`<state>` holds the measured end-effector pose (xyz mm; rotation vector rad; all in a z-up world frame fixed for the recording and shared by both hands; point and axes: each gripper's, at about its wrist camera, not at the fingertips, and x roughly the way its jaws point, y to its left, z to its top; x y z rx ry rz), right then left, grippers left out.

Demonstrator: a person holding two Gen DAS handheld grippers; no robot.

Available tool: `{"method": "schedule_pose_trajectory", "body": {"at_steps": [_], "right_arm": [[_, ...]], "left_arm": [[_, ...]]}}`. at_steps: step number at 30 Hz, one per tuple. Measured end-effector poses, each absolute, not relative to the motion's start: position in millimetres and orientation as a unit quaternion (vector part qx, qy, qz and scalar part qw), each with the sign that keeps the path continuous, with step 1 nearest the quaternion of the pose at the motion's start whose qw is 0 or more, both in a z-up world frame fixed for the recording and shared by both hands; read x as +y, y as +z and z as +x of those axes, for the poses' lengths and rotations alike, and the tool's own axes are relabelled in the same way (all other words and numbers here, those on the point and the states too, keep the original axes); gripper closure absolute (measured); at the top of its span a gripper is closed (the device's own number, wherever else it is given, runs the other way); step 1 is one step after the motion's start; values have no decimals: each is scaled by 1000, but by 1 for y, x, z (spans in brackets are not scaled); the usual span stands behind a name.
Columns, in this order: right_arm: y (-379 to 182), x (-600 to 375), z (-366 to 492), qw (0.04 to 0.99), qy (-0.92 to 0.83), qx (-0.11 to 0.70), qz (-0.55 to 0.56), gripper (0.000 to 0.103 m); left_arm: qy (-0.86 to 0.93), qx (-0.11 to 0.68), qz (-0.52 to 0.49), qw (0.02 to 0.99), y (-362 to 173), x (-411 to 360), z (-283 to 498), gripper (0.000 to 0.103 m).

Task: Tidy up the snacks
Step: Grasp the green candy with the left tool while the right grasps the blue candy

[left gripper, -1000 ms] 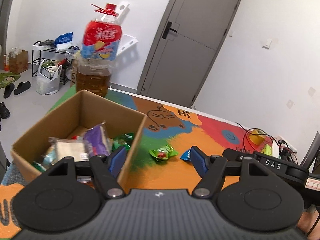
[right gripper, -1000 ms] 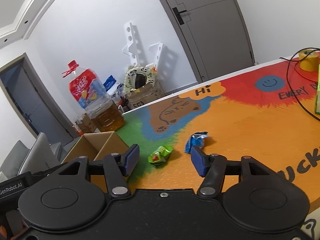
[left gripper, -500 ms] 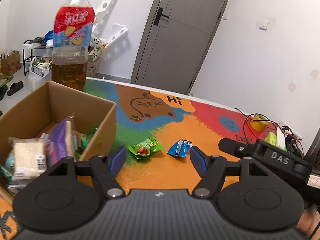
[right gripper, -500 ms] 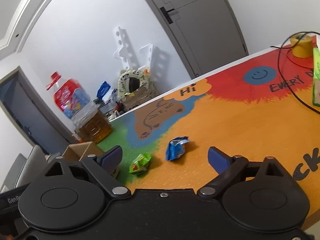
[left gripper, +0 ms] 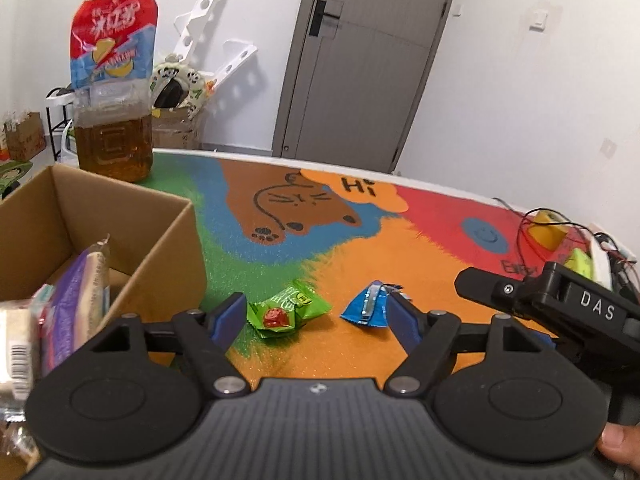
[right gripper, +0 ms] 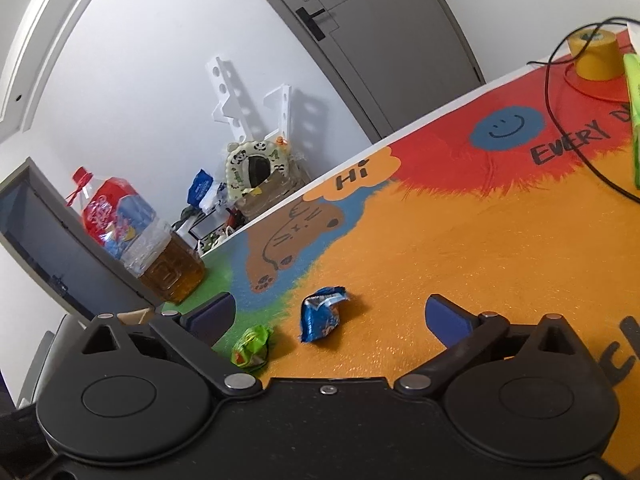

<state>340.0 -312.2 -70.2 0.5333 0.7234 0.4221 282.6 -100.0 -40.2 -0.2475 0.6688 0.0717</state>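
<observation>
Two small snack packets lie on the colourful table mat: a green one (left gripper: pixel 289 313) (right gripper: pixel 250 346) and a blue one (left gripper: pixel 370 306) (right gripper: pixel 322 314). My left gripper (left gripper: pixel 316 318) hovers just short of them, its jaws opening, both packets in the gap between its blue fingertips and touching neither pad. My right gripper (right gripper: pixel 330 314) is wide and still opening, with the blue packet between its fingertips and not gripped. A cardboard box (left gripper: pixel 100 216) at the left holds several wrapped snacks, a purple one (left gripper: pixel 76 304) on top.
A large bottle of amber liquid (left gripper: pixel 114 80) (right gripper: pixel 160 252) stands behind the box at the table's far left. A yellow tape roll (right gripper: pixel 596 56), a green box (right gripper: pixel 634 120) and cables (right gripper: pixel 560 112) occupy the far right. The right gripper's body (left gripper: pixel 560 304) shows beside the left one.
Both grippers have moved forward and down toward the two packets. The right jaws have spread much wider; the left jaws have opened a little. The box has slid to the left of the left wrist view.
</observation>
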Motion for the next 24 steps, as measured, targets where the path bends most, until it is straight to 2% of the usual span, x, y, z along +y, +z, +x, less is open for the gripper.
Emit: {"method": "schedule_pose_trajectory", "body": {"at_steps": [10, 18, 21, 23, 24], "right_arm": [[-88, -299, 362, 866, 214, 370, 259, 21], [-98, -290, 372, 861, 213, 385, 254, 25], [-98, -287, 375, 861, 212, 390, 249, 27], [-98, -285, 378, 861, 211, 392, 246, 29], [-98, -282, 379, 862, 210, 392, 242, 30]], "left_arm": [[54, 340, -109, 933, -65, -101, 310, 31], [65, 349, -95, 930, -87, -104, 328, 36], [71, 350, -95, 929, -91, -103, 332, 44], [81, 354, -98, 927, -95, -99, 333, 65], [86, 351, -98, 927, -96, -97, 332, 67]]}}
